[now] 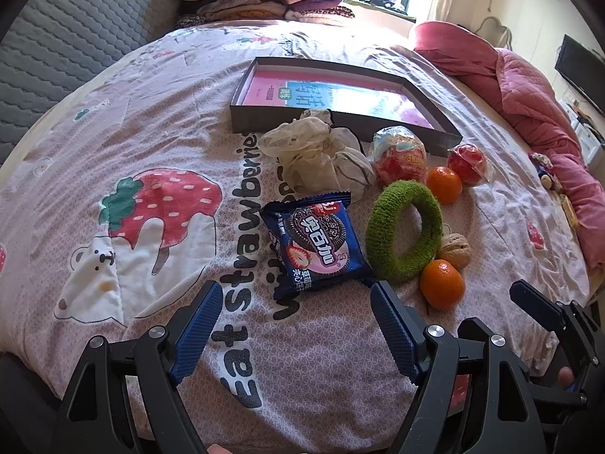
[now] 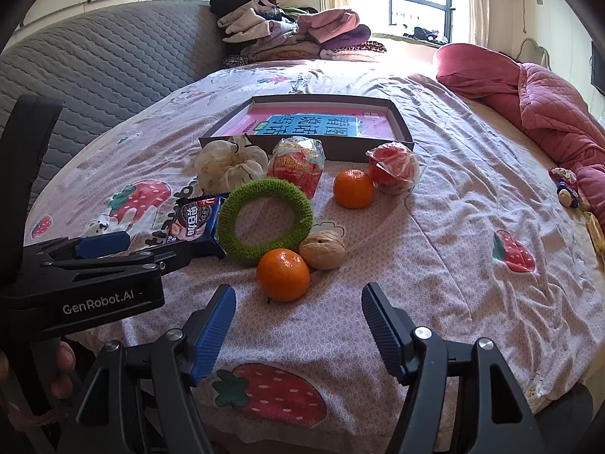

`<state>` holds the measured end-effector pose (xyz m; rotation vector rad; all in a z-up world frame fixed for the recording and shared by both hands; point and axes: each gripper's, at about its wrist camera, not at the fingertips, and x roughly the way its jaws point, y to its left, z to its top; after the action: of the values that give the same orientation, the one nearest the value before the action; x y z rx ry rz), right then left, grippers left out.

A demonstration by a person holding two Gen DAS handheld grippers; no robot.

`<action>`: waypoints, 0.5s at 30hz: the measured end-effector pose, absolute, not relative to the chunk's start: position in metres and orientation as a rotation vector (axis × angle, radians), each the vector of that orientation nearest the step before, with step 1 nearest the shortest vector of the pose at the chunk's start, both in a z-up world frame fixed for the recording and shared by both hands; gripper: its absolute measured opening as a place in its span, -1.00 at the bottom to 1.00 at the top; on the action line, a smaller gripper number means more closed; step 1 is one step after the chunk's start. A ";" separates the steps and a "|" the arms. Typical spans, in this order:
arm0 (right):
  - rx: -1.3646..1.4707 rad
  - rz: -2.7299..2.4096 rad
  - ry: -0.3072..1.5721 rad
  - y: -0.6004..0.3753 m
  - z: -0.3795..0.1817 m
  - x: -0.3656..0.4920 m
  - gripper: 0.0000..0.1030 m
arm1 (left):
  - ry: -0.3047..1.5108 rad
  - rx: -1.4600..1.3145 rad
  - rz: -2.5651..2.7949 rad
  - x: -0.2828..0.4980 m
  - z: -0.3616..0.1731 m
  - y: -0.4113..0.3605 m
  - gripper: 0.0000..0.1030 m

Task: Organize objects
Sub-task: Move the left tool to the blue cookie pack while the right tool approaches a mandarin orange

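Bedspread, near left: printed "eat strawberries". Blue biscuit packet, near centre: Chinese brand characters "奥利奥". Left claw body: white "GenRobot.AI". Shallow box, far centre: booklet with large Chinese characters, upside down.

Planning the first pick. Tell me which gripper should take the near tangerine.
Right. The near tangerine lies just ahead of the open right gripper, roughly centred between its jaws. The left gripper, also open, faces the blue cookie packet, with that tangerine off to its right.
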<state>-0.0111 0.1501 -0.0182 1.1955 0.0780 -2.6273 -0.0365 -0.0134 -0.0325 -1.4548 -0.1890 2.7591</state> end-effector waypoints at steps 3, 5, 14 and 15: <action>1.205 -2.619 0.079 0.149 -0.022 -0.014 0.33 | -0.197 -1.466 2.754 -0.043 -0.035 -0.014 0.58; 1.210 -2.616 0.072 0.148 -0.025 -0.017 0.33 | -0.203 -1.470 2.750 -0.046 -0.037 -0.014 0.58; 1.224 -2.598 0.058 0.145 -0.033 -0.023 0.33 | -0.203 -1.483 2.743 -0.059 -0.041 -0.010 0.58; 1.225 -2.598 0.057 0.145 -0.034 -0.023 0.33 | -0.203 -1.485 2.744 -0.060 -0.042 -0.010 0.58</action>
<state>-0.0232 0.1446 -0.0341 1.2248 0.0573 -2.5975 -0.0596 -0.0100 -0.0419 -1.4848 -0.2030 2.7445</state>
